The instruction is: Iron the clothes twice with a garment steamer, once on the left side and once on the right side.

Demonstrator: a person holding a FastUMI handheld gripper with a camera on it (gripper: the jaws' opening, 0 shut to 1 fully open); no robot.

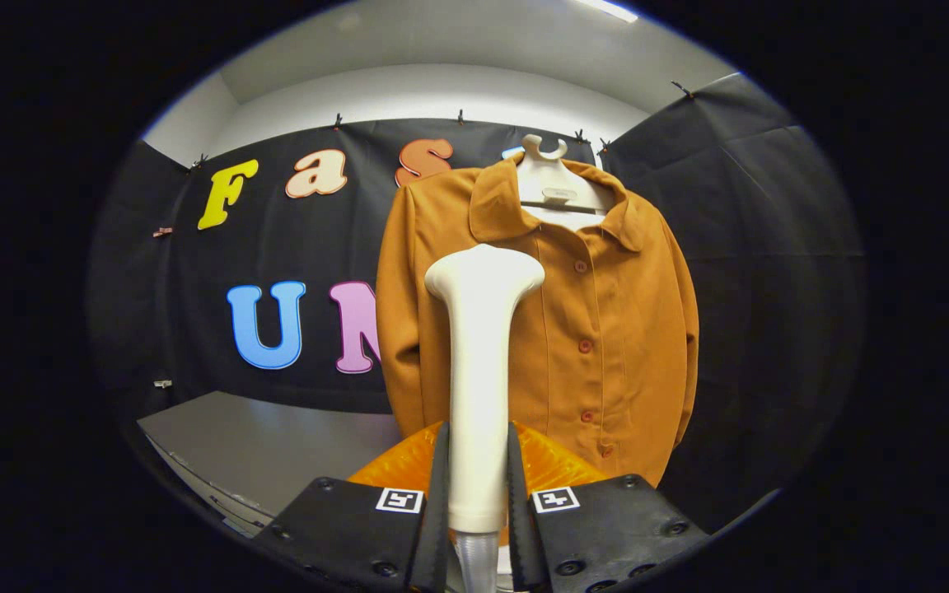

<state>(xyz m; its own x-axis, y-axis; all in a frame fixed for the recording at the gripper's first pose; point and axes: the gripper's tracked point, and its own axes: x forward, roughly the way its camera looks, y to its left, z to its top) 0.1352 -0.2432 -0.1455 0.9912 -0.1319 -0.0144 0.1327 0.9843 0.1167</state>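
We see the gripper (479, 494) clamped on the white garment steamer (481, 362), long axis upright, head toward twelve o'clock, before the orange shirt (606, 329) hanging beyond.

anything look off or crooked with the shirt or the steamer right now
Nothing stands out. The orange shirt hangs buttoned and fairly straight on its white hanger. The white steamer stands upright, its handle clamped between the jaws of the gripper, its head in front of the shirt's left half.
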